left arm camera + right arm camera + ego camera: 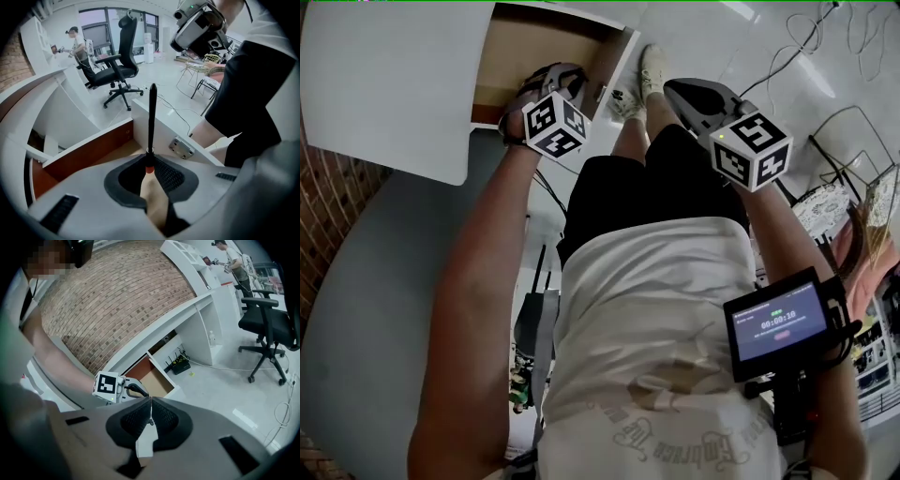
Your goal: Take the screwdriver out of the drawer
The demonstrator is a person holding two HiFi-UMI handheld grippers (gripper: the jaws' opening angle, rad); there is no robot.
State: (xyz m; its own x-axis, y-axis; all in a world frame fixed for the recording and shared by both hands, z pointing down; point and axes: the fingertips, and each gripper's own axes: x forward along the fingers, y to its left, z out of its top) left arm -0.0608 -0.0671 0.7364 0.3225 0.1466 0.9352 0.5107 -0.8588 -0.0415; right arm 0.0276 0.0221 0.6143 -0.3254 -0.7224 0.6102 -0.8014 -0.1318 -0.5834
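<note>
A black office chair [119,51] stands on the floor [159,79] (a person [77,43] stands beyond it); a brick wall [117,296] rises behind the white counter [187,310].

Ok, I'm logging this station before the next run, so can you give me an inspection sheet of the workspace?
Surface: white countertop, nothing seen on it.
Job's things: drawer open; screwdriver held above it, shaft pointing away.
Clutter: black box with antennas under the counter.
Grippers: left hand-held gripper shut on the screwdriver; right hand-held gripper shut, empty.
Cables: loose cable across the floor.
Surroundings: brick wall, office chair, another person.
</note>
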